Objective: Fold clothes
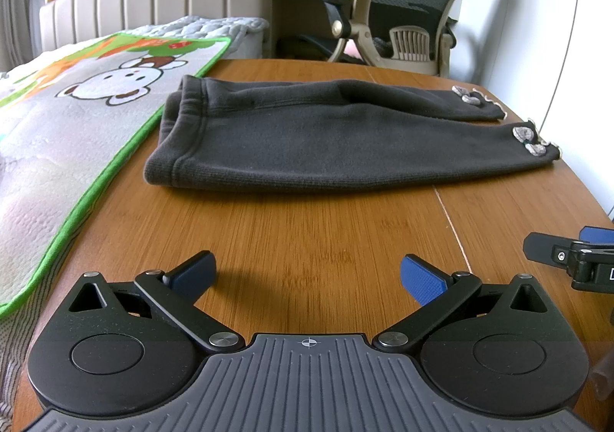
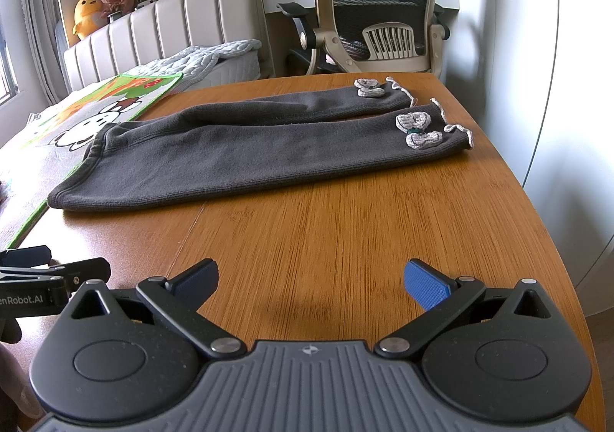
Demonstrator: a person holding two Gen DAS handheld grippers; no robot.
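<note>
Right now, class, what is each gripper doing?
Left gripper: open, holding nothing, short of the trousers.
Right gripper: open, holding nothing.

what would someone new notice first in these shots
The dark grey pants lie flat across the middle of the wooden table, with grey bows at the cuffs on the right. Left of the table, a bright cartoon blanket catches the eye. Both the left gripper and right gripper hover open, holding nothing.
</note>
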